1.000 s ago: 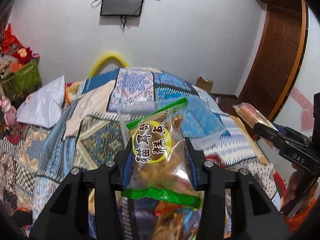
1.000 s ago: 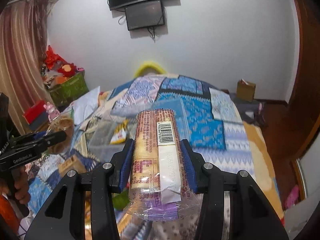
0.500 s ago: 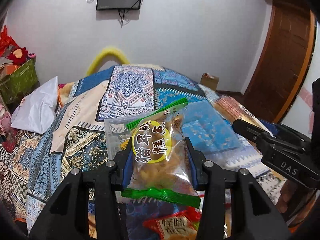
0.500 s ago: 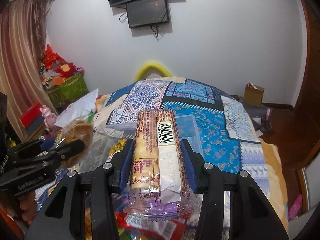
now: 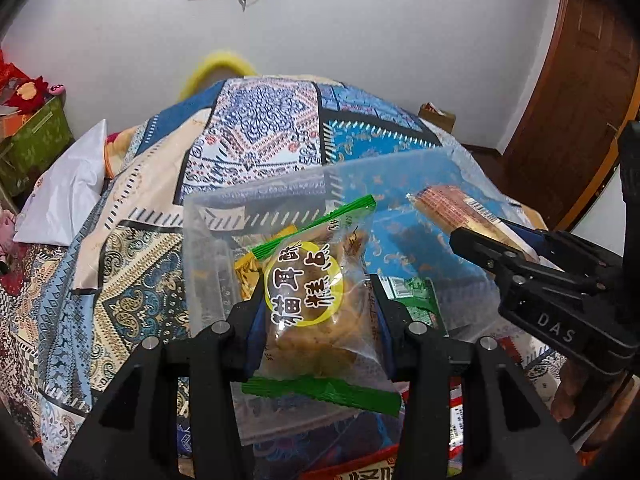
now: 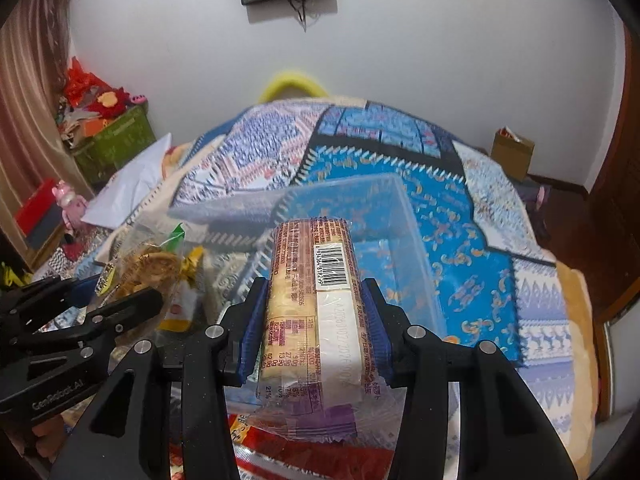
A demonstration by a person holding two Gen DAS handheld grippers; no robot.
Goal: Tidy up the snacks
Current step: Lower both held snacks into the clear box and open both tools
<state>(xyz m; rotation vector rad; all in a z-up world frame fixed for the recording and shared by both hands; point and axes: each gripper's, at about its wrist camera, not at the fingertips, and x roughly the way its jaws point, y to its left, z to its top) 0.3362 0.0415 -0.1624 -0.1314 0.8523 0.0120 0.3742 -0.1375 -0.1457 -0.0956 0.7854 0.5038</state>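
Left gripper (image 5: 316,300) has its jaws pinching a clear pastry packet (image 5: 316,304) with green sealed ends and a yellow round label, held up over the clear plastic bin (image 5: 280,196) sitting on the patterned bedspread (image 5: 256,136). Inside the bin's left part there's a yellow snack pack (image 5: 250,270) and a green-edged pack (image 5: 412,296) showing behind the pastry. Over on the right, the right gripper (image 6: 314,304) has its jaws squeezing a long roll of biscuits (image 6: 316,312), barcode side up, and it's poised above the bin's right-hand part, which shows blue cloth through its floor. From the left camera that roll pokes in over the bin's right edge. From the right camera, the left gripper and its pastry hang just beside, at the bin's left side. More snack wrappers (image 6: 304,452), red ones, lie in the foreground under both tools. A white pillow (image 5: 68,196) rests at the bed's left edge, well apart from the bin
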